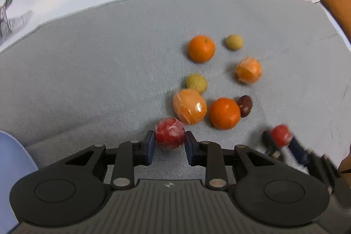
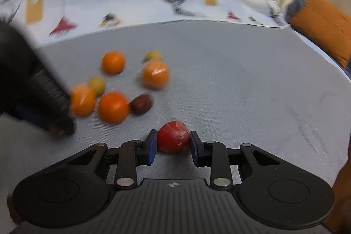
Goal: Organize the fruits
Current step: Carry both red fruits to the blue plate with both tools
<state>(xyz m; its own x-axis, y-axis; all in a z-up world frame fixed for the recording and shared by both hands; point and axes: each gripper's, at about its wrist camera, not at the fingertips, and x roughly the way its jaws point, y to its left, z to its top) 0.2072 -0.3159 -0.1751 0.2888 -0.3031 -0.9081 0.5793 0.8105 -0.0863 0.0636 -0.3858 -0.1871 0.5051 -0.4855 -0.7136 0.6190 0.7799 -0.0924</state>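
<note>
Left wrist view: the left gripper (image 1: 170,142), angled steeply down over the grey mat (image 1: 87,80), pinches a wrapped red fruit (image 1: 170,135) near the oranges (image 1: 224,113), while the right gripper (image 2: 173,143) pinches another red fruit (image 2: 173,136); no writing is legible.

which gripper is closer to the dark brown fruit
Right. The right gripper, shut on a red fruit, sits just beside the dark brown fruit; the left gripper is farther, beyond two oranges.

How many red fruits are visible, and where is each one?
2. One red fruit sits between the left hand-held gripper's pads; the other red fruit is between the right hand-held gripper's pads. More may be hidden.
</note>
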